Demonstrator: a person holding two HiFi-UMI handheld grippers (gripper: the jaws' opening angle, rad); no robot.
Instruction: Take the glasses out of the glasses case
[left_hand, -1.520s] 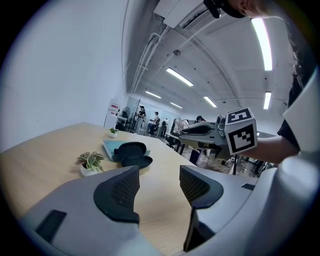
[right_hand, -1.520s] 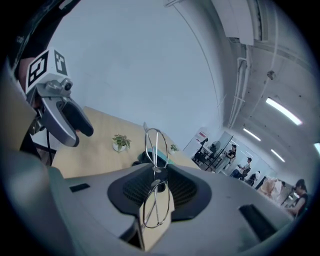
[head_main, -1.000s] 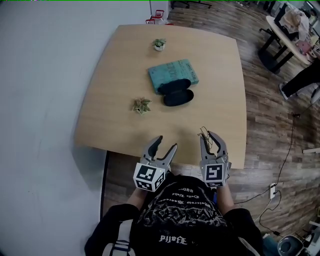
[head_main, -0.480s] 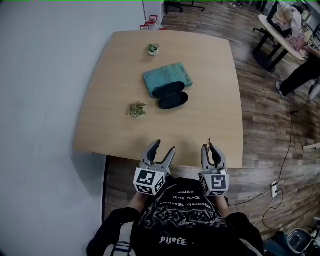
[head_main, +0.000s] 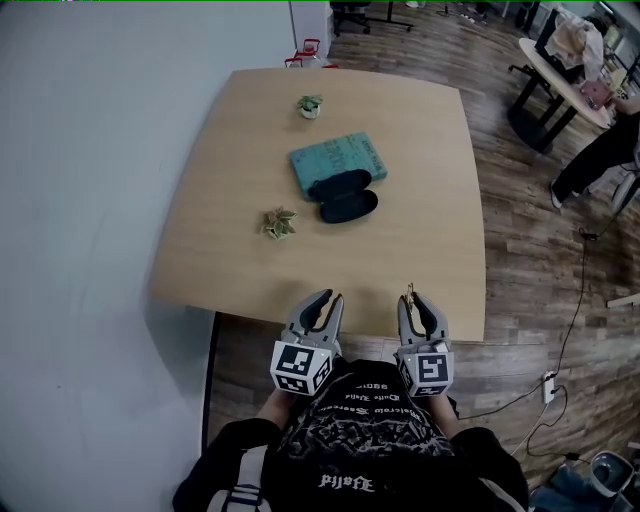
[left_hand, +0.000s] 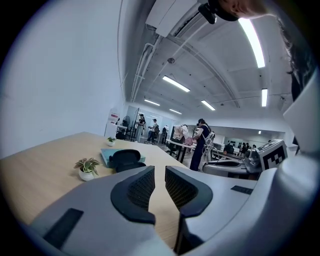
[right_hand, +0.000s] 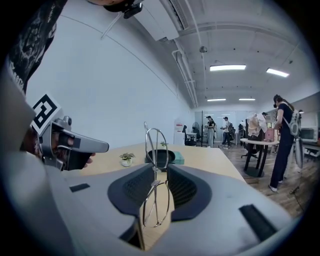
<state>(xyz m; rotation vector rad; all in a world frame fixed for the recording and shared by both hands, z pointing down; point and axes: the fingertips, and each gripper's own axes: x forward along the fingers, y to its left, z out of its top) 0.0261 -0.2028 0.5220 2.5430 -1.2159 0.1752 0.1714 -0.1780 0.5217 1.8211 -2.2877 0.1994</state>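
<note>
The black glasses case (head_main: 345, 197) lies open on the wooden table (head_main: 420, 250), partly on a teal book (head_main: 338, 160); it also shows far ahead in the left gripper view as a dark glasses case (left_hand: 125, 159). Thin wire-framed glasses (right_hand: 155, 171) stand upright between the pads of my right gripper (right_hand: 160, 168), which is shut on them at the bridge. That right gripper (head_main: 417, 303) hovers over the table's near edge, well short of the case. Beside it, my left gripper (head_main: 328, 303) holds nothing. The jaws of this left gripper (left_hand: 160, 172) are closing, with a narrow gap left.
Two small potted plants stand on the table: one plant (head_main: 279, 222) left of the case, another plant (head_main: 310, 105) at the far edge. A white wall runs along the left. People and other tables (head_main: 570, 70) stand on the wood floor at the right.
The left gripper's jaws have gone from wide apart to nearly together. The right gripper has rolled with the glasses and drawn back toward the table's near edge.
</note>
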